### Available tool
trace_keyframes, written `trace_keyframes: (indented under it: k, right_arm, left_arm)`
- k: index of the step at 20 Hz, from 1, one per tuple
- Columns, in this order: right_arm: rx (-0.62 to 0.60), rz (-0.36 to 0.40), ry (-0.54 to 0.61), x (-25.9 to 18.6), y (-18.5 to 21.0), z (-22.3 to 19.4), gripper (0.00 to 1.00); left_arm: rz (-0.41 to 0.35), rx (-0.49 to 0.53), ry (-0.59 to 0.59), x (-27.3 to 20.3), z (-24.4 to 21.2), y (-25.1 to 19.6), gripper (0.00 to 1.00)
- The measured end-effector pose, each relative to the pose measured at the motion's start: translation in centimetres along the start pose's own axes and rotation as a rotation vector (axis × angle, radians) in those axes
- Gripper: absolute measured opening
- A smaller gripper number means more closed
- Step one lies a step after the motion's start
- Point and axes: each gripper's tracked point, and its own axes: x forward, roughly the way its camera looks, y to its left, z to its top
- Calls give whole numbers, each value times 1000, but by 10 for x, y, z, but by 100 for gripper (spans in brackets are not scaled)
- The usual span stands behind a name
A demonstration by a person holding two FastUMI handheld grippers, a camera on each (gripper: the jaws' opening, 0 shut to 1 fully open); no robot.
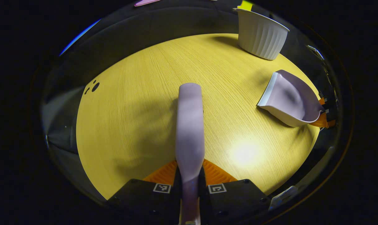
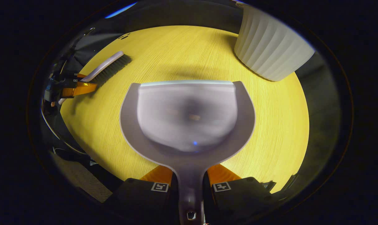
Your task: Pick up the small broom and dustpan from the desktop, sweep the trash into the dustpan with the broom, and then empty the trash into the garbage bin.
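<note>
My left gripper (image 1: 190, 170) is shut on the handle of the lilac broom (image 1: 190, 125), which points forward over the yellow wooden table (image 1: 129, 125). In the right gripper view the broom (image 2: 109, 66) shows dark bristles resting on the table at the upper left. My right gripper (image 2: 189, 175) is shut on the handle of the lilac dustpan (image 2: 189, 118), held low over the table with its lip pointing away. A small tan speck (image 2: 194, 117) lies in the pan. From the left gripper view the dustpan (image 1: 288, 100) is at the right. The white ribbed bin (image 1: 261, 34) stands beyond it.
The bin (image 2: 270, 47) is just beyond the dustpan's lip, to the right. The table's rounded edge drops off to dark floor on all sides. Small black holes (image 1: 93, 87) mark the tabletop near its left edge.
</note>
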Motion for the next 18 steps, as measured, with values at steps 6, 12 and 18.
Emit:
trace_keyframes:
  k: [6,12,18]
  right_arm:
    - [8,28,8,-6,6,-2,43]
    - [23,49,-8,-37,4,-5,41]
    - [52,53,-133,-98,3,16,45]
  left_arm:
    - [31,38,-15,-10,5,-1,33]
    - [51,69,-43,-32,4,-2,31]
    - [63,55,-128,-79,16,-3,52]
